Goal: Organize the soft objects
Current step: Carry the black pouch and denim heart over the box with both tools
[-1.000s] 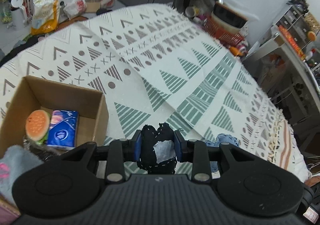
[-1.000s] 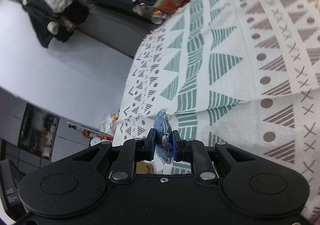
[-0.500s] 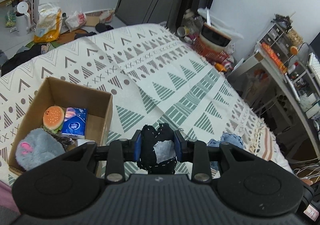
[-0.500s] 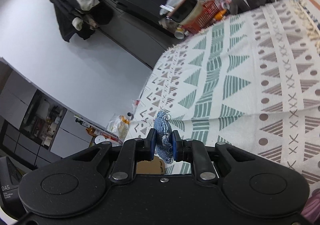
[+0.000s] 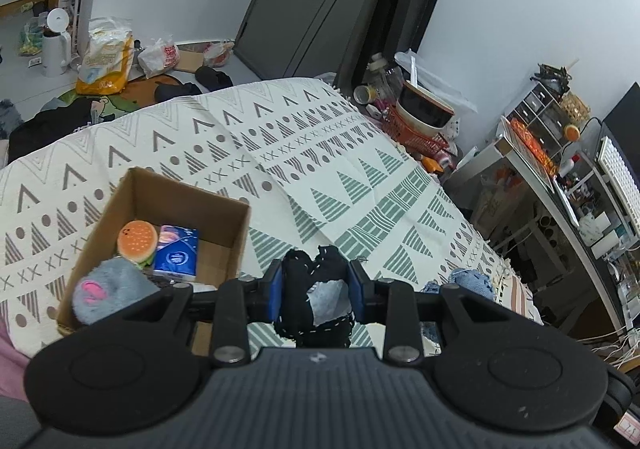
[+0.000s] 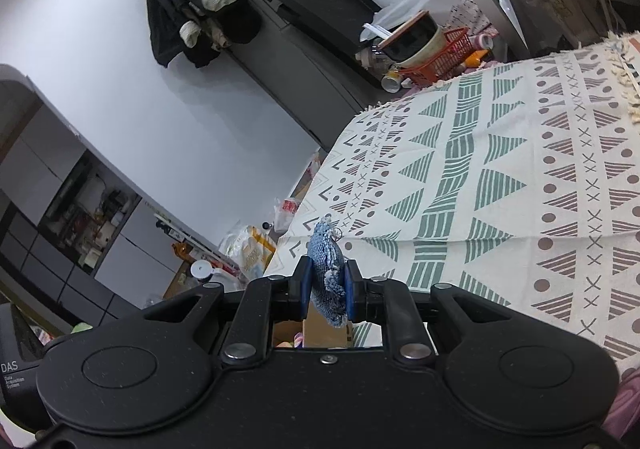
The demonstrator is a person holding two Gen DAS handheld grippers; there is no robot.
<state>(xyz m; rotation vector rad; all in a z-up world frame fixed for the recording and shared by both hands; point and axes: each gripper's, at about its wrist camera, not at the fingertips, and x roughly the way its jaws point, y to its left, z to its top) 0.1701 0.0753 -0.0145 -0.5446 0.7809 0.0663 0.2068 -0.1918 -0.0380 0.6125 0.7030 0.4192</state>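
My left gripper point(image 5: 316, 295) is shut on a black stitched fabric piece point(image 5: 310, 291) with a grey patch, held above the patterned bedspread point(image 5: 340, 185). Down to its left stands an open cardboard box point(image 5: 224, 227) holding a plush burger point(image 5: 137, 241), a blue tissue pack point(image 5: 176, 254) and a grey fluffy toy point(image 5: 108, 289). In the right wrist view my right gripper point(image 6: 325, 289) is shut on a blue denim fabric piece point(image 6: 326, 265), with the box point(image 6: 324, 335) partly visible below it. More blue denim point(image 5: 470, 283) shows behind the left gripper's right finger.
A red basket point(image 5: 418, 135) with a large bowl and cans stands past the bed's far corner. A cluttered desk point(image 5: 560, 177) lines the right side. Bags, a kettle and clothes lie on the floor at far left point(image 5: 104, 65). Dark cabinets point(image 6: 304, 61) stand along the wall.
Both grippers have risen and tilted back, so the bed and box look smaller and more of the room shows. Each stays shut on its fabric piece.
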